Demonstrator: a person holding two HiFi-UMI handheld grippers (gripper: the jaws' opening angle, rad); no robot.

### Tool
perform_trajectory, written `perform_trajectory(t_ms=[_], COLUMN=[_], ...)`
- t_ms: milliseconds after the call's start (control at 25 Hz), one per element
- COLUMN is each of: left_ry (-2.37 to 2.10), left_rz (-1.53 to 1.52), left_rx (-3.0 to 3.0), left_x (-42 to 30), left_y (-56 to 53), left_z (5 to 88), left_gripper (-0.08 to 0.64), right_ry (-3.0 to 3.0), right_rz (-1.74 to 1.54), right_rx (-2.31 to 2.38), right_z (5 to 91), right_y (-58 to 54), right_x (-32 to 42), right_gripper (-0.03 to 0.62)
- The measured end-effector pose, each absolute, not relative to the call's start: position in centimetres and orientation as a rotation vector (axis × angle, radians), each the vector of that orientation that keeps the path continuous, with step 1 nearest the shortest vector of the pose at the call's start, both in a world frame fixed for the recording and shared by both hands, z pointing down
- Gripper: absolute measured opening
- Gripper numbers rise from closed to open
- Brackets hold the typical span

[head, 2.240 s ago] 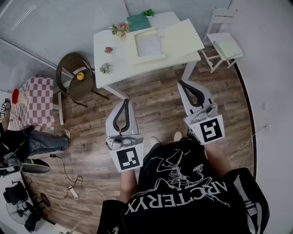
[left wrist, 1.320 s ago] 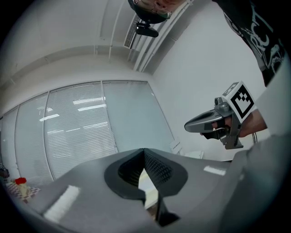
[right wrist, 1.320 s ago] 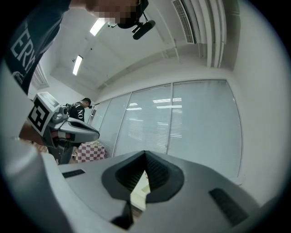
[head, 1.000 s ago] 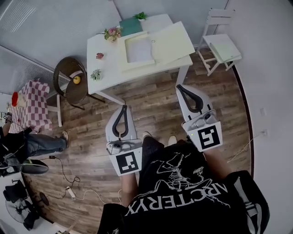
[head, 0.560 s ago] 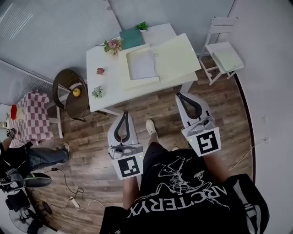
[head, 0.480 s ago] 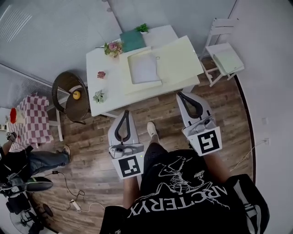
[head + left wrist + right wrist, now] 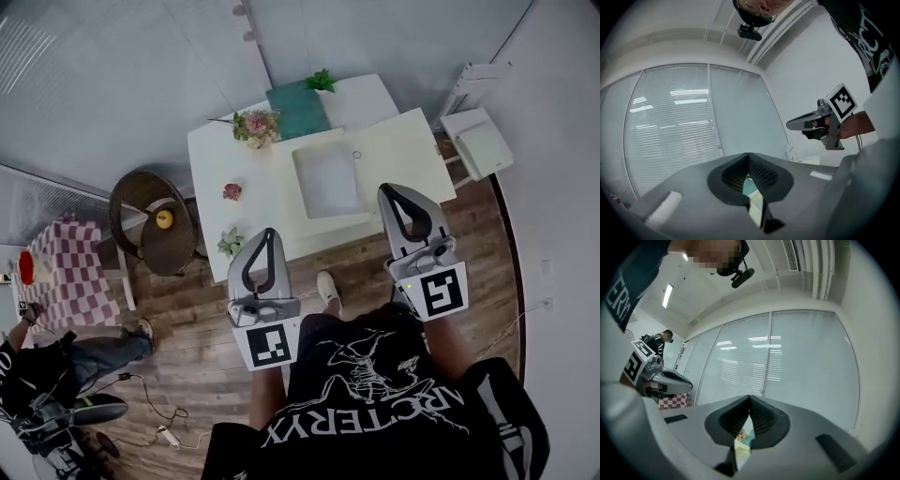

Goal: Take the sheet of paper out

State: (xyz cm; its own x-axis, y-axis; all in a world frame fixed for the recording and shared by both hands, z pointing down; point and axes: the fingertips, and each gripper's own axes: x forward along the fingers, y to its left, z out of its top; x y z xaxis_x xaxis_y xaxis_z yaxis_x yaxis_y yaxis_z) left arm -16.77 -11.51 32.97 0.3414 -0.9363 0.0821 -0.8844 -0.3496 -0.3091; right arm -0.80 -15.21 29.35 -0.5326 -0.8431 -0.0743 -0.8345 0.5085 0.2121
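Note:
A white sheet of paper (image 7: 329, 178) lies in the left half of an open pale yellow folder (image 7: 401, 155) on the white table (image 7: 214, 159). My left gripper (image 7: 271, 232) is shut and empty, with its tip over the table's near edge, left of the folder. Equally shut and empty, my right gripper (image 7: 385, 188) has its tip over the folder's near right part. In the left gripper view the jaws (image 7: 748, 157) meet with nothing between them, and the same holds in the right gripper view (image 7: 749, 399). Both point level toward the window wall.
On the table stand a teal book (image 7: 298, 111), a flower bouquet (image 7: 255, 124), a green plant (image 7: 322, 81) and two small pot plants (image 7: 232, 191). A wicker chair (image 7: 141, 202) holding a yellow fruit (image 7: 164, 219) stands left, a white chair (image 7: 478, 141) right. A person (image 7: 56, 375) sits lower left.
The table has come much closer in the head view. Both grippers have travelled forward together, from over the wooden floor to over the table's near edge, still shut.

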Motion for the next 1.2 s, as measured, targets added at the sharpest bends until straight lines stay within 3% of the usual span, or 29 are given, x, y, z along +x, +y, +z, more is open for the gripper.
perform_trajectory(t_ms=[960,1000,1120,1200], left_ry=[1.746,1.752,1.767,1.778], left_rz=[-0.425,-0.429,-0.450,-0.469], left_rx=[-2.352,-2.350,-2.336,-2.321], left_x=[-13.6,-13.4,-13.3,-13.4], left_y=[-17.9,-18.0,-18.1,-18.0], left_z=[33.8,33.9,34.0,34.0], left_gripper=[0.012,0.012,0.012,0.012], right_ry=[-2.770,-2.770,-2.759,-2.753], right_rz=[-0.239,-0.195,-0.090,-0.078], right_rx=[1.253,1.229,1.214,1.205], right_z=[33.2,34.0,36.5,38.0], right_y=[-23.1,-23.4,-24.5,-25.0], right_x=[0.6,0.6,0.6,0.8], right_gripper=[0.014,0.031,0.257,0.341])
